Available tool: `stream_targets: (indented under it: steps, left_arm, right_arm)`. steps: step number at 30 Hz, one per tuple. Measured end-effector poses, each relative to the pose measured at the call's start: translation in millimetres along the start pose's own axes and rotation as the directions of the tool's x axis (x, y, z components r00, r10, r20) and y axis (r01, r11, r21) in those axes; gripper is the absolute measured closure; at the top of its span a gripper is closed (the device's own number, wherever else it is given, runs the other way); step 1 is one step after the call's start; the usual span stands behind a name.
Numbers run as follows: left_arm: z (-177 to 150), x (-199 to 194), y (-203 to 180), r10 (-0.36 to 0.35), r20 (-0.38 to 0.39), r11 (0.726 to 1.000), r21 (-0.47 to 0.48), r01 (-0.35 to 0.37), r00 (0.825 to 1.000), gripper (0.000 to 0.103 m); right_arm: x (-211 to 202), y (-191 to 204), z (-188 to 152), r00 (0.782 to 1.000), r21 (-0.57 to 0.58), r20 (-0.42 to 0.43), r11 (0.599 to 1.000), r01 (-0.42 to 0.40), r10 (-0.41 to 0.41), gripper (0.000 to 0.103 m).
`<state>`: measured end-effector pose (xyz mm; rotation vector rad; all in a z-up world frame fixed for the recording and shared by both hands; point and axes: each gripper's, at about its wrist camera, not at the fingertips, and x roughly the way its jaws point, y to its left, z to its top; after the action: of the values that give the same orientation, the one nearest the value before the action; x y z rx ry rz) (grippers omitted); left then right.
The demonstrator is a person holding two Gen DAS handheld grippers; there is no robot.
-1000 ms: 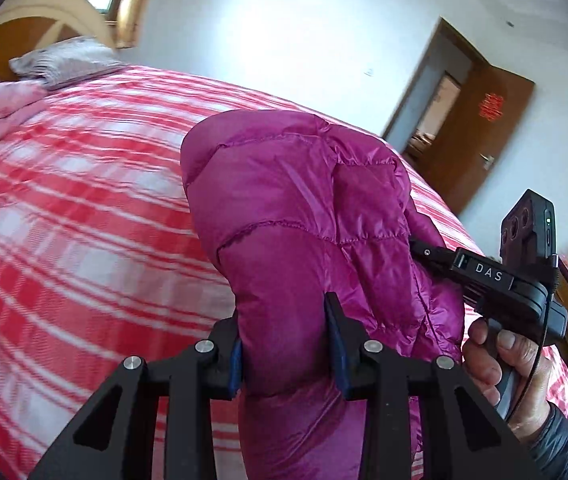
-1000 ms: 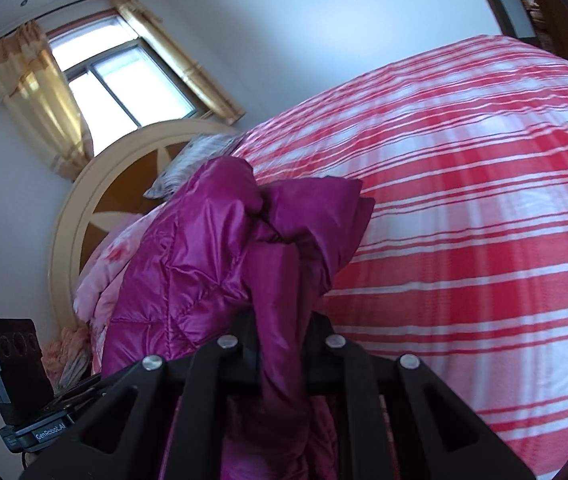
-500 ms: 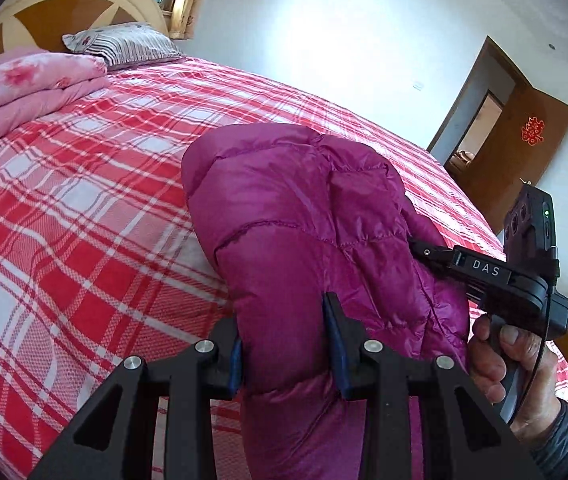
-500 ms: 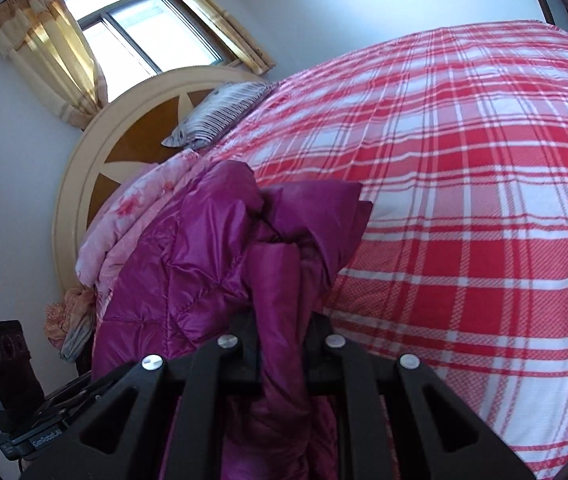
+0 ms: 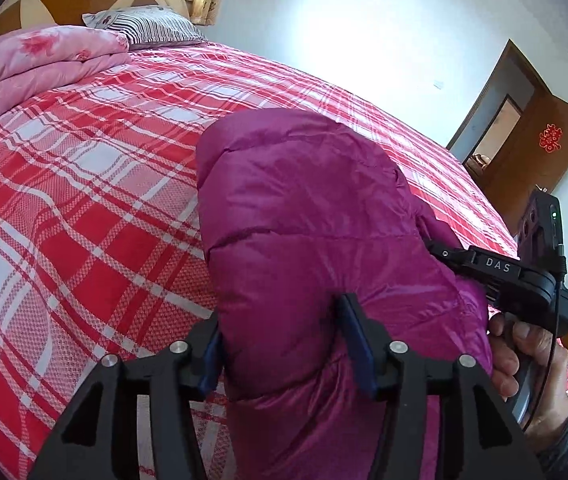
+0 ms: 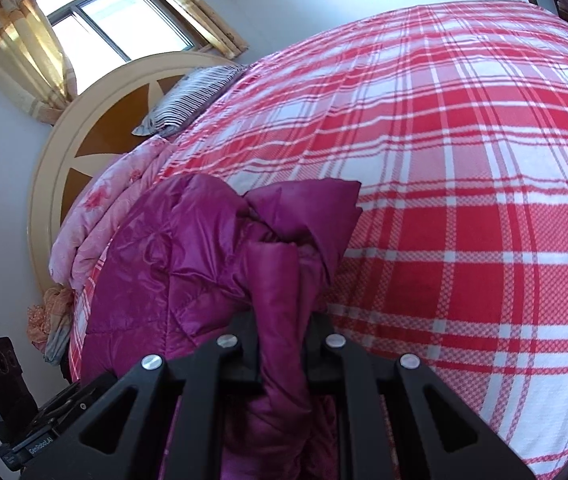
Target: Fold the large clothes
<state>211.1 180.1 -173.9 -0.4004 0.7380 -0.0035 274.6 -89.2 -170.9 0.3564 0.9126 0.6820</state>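
Magenta quilted down jacket (image 5: 303, 216) over red plaid bed (image 5: 84, 208): left gripper (image 5: 284, 340) jaws just opening, fabric between; right gripper (image 6: 284, 356) clamped on fold. Lower evenly, release flat.

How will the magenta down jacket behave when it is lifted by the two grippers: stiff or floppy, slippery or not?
The magenta down jacket is probably floppy: it droops in folds over the right gripper. Its shiny shell looks slippery, so it may slide from the left gripper, whose jaws have just been opening around it. The puffy quilting suggests that it is light for its size.
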Motion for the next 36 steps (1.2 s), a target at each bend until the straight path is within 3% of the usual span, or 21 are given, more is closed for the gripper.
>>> stream_targets:
  steps: [13, 16, 17, 18, 22, 24, 33, 36]
  left_arm:
    - [-5, 1, 9, 0.039, -0.003, 0.999, -0.026, -0.039, 0.999, 0.026]
    - [-3, -7, 9, 0.064, -0.016, 0.997, -0.038, -0.065, 0.998, 0.026]
    - [-3, -10, 8, 0.079, -0.015, 0.996, -0.041, -0.080, 0.997, 0.026]
    - [-2, -17, 7, 0.102, -0.007, 0.994, -0.035, -0.102, 0.995, 0.026]
    - [2, -53, -4, 0.128, 0.060, 0.992, 0.001, -0.128, 0.990, 0.026]
    - [4, -76, -10, 0.126, 0.106, 0.992, 0.016, -0.129, 0.986, 0.026]
    - [13, -157, -44, 0.079, 0.290, 0.990, 0.087, -0.108, 0.954, 0.022]
    - [12, -171, -56, 0.055, 0.325, 0.986, 0.130, -0.102, 0.944, 0.018]
  right_arm:
    - [9, 2, -2, 0.998, -0.046, -0.038, 0.997, 0.055, -0.056, 0.081]
    - [8, 4, -1, 0.996, -0.051, -0.035, 0.995, 0.083, -0.085, 0.069]
    - [6, 5, -1, 0.994, -0.053, -0.032, 0.994, 0.100, -0.101, 0.059]
    - [3, 6, 0, 0.992, -0.055, -0.024, 0.991, 0.119, -0.120, 0.056]
    - [-30, 26, -2, 0.979, -0.118, 0.053, 0.972, 0.203, -0.198, 0.054]
    - [-45, 39, -5, 0.972, -0.150, 0.096, 0.962, 0.227, -0.215, 0.044]
    - [-124, 111, -46, 0.941, -0.243, 0.271, 0.931, 0.272, -0.204, 0.023]
    - [-147, 124, -56, 0.931, -0.244, 0.316, 0.933, 0.264, -0.181, 0.022]
